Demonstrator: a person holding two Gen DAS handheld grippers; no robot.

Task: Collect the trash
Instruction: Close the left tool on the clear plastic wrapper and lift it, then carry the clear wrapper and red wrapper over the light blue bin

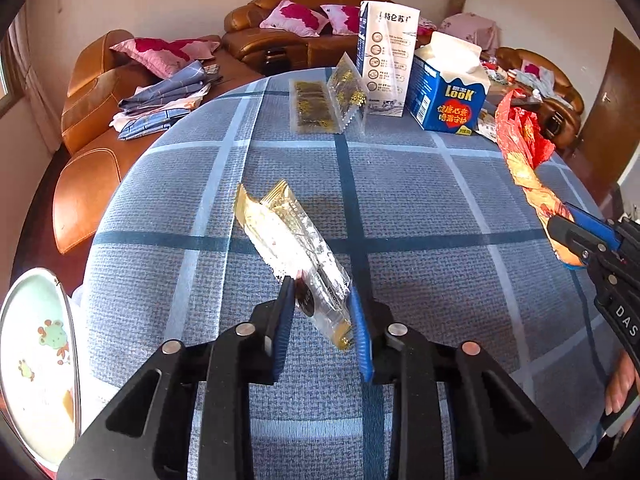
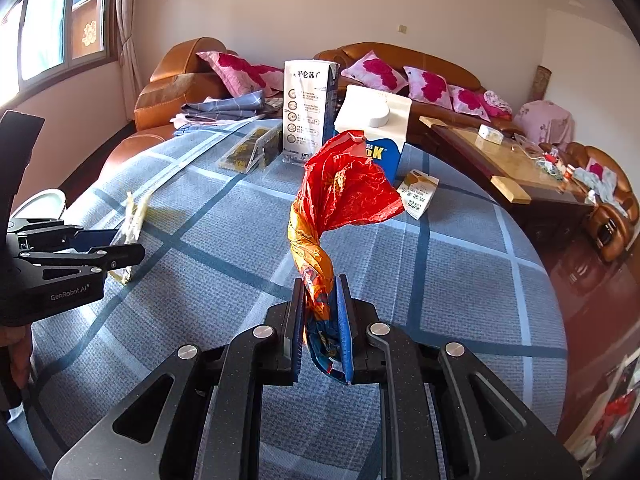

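Blue-padded left gripper point(image 1: 324, 320) is pinching a gold-and-clear wrapper point(image 1: 292, 240) at its near end — long axis slanting up and away to the left, lifted off the bench point(image 1: 420, 200). Right gripper point(image 2: 320, 320) is clenching a twisted red-orange bag point(image 2: 340, 196). Two cartons point(image 1: 448, 84) are standing well beyond both — judged nearer the right.

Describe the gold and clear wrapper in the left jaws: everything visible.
The wrapper is a long crinkled plastic sleeve, gold at both ends, clear and silvery between, with a dark patch near the held end. It looks empty and flattened. The left gripper pinches its lower end between blue pads; the rest angles up and away, off the checked tablecloth. Nothing else touches it.
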